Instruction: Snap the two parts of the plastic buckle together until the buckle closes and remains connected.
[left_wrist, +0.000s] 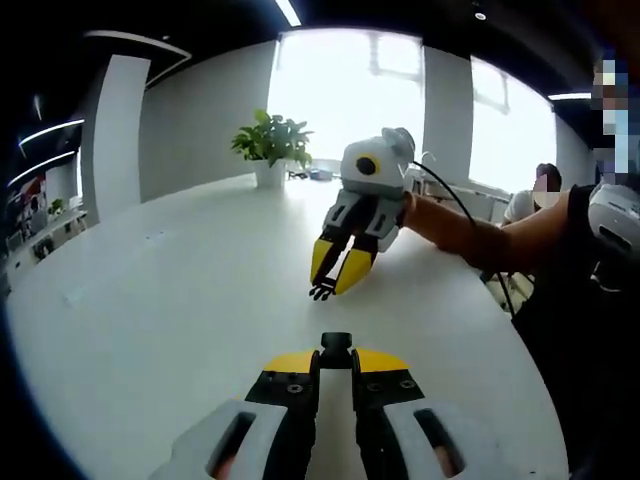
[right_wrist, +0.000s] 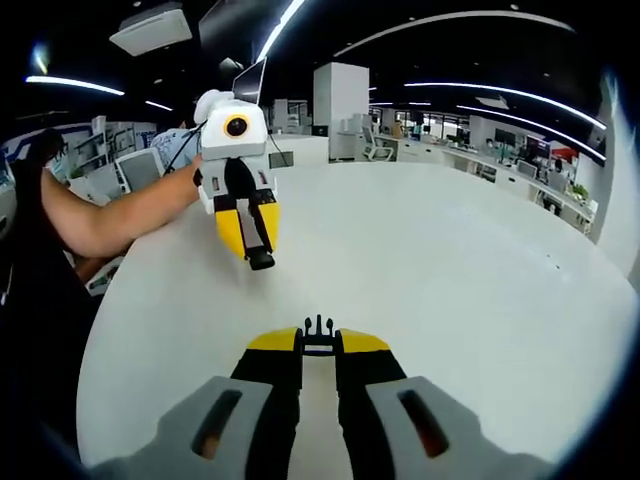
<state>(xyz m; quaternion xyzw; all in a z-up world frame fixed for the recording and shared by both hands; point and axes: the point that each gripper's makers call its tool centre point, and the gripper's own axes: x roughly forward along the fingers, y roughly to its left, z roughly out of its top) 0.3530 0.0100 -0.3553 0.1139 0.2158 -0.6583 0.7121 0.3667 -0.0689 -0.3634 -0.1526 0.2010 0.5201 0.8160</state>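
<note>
My left gripper is shut on the black socket half of the buckle, which sticks out between the yellow tips. Across the white table, my right gripper points down and toward me, shut on the black pronged half. In the right gripper view, that pronged half stands up between my right gripper's tips. Facing it, the left gripper carries the socket half. The two halves are apart, held a little above the table.
A potted plant stands at the table's far end by bright windows. A seated person is at the back right. A forearm reaches in from the left. Office desks and monitors lie beyond the table.
</note>
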